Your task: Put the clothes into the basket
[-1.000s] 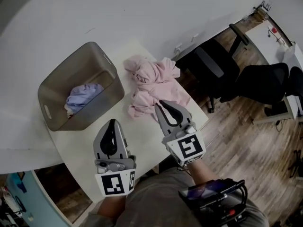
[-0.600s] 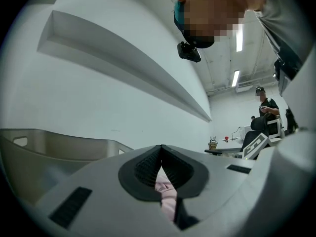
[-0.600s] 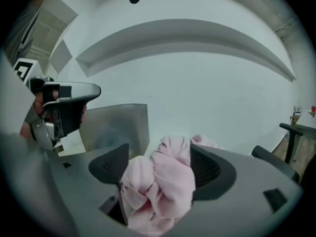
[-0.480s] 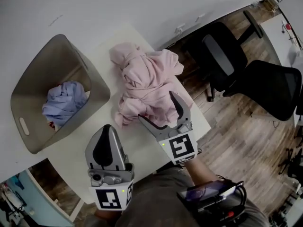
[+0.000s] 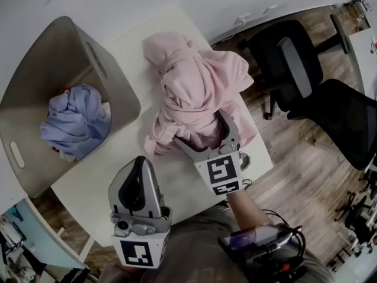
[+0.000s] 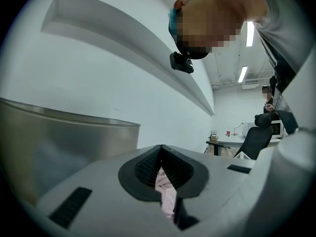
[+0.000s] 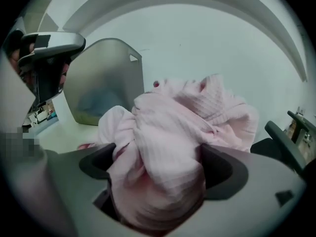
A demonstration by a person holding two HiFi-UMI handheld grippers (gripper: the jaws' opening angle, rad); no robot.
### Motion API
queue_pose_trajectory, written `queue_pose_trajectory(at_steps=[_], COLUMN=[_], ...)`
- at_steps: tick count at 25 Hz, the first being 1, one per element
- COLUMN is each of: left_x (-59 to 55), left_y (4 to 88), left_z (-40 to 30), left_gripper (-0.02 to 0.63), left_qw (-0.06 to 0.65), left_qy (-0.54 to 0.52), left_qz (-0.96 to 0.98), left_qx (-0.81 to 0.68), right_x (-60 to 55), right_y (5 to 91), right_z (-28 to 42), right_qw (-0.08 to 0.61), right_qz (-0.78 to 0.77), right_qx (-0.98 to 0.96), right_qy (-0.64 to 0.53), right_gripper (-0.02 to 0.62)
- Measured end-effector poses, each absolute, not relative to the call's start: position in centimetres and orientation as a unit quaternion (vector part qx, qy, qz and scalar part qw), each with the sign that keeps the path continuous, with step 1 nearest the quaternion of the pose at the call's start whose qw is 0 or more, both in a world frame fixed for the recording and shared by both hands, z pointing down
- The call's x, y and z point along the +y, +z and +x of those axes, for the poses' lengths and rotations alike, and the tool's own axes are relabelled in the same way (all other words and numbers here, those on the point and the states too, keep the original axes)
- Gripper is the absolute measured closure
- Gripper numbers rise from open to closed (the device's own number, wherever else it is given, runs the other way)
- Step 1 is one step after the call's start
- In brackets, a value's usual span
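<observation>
- A second ago the right gripper was closed at the near edge of the pink garment. Now its jaws are opening wide, one on each side of a fold.
- The left gripper stays shut and empty over the table's near edge.
- The garment is heaped along the table's right edge, beside the basket at the left edge. A blue cloth lies in the basket.
- Only the right gripper view shows pink fabric bulging between that gripper's pads.
- Only the left gripper view shows a pink sliver through the slit of the left gripper's closed jaws.
</observation>
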State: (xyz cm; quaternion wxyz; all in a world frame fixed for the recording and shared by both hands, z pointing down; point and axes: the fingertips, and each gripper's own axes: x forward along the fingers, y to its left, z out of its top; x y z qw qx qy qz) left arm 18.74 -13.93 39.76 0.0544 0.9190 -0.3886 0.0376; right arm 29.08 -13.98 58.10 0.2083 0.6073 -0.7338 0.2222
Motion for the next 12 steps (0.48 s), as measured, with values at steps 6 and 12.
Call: queue_pose_trajectory(at_steps=[6, 12], left_x=[-13.0, -12.0], left_y=[38.7, 36.9], left_z=[17.9, 15.1], left_gripper=[0.597, 0.597], left_qw=[0.055, 0.044], left_qy=[0.032, 0.043], left_qz=[0.919, 0.91], left_qx=[-0.388, -0.411], right_x=[-13.4, -13.1], right_y=[56.3, 50.9], right_z=[26.9, 27.0], right_qw=[0.177, 0.101], right_qz=[0.599, 0.627], right_qx=[-0.756, -0.758], right_qy=[0.194, 0.147], right_gripper=[0.404, 0.479])
